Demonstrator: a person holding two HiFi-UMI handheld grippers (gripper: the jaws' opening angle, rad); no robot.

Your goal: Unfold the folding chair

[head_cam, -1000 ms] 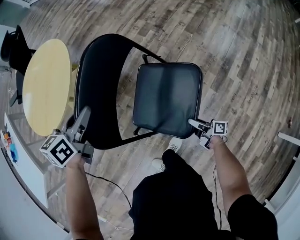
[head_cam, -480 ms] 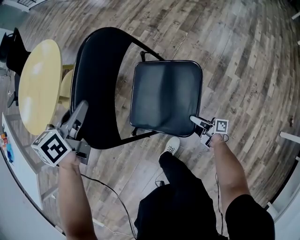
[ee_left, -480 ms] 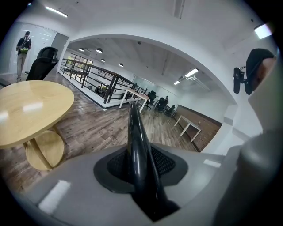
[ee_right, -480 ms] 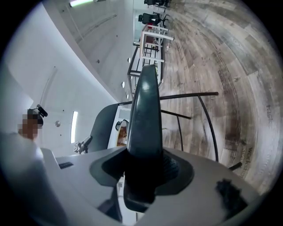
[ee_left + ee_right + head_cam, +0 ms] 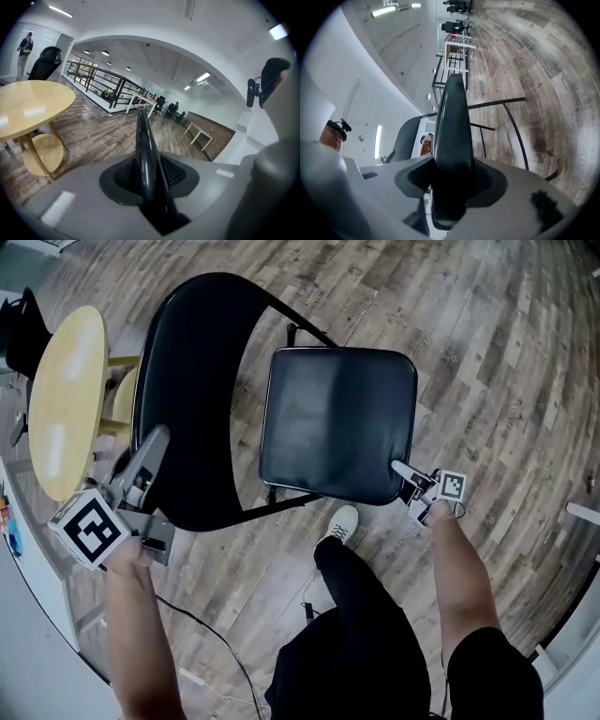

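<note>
A black folding chair stands on the wood floor below me, its curved backrest (image 5: 187,399) at the left and its padded seat (image 5: 337,423) at the right. My left gripper (image 5: 141,465) is shut on the backrest's near edge. In the left gripper view that glossy black edge (image 5: 146,159) runs straight out between the grey jaws. My right gripper (image 5: 410,476) is shut on the seat's near right corner, and in the right gripper view the seat edge (image 5: 452,136) fills the gap between the jaws. The chair legs are mostly hidden under the seat.
A round yellow table (image 5: 61,399) with a wooden stool (image 5: 122,395) under it stands just left of the backrest. A black office chair (image 5: 23,329) is beyond it. My shoe (image 5: 342,523) is below the seat, and a cable (image 5: 206,634) trails on the floor.
The seat has swung away from the backrest and looks wider and flatter. My left gripper has drawn the backrest leftward, and my right gripper has shifted right with the seat corner.
</note>
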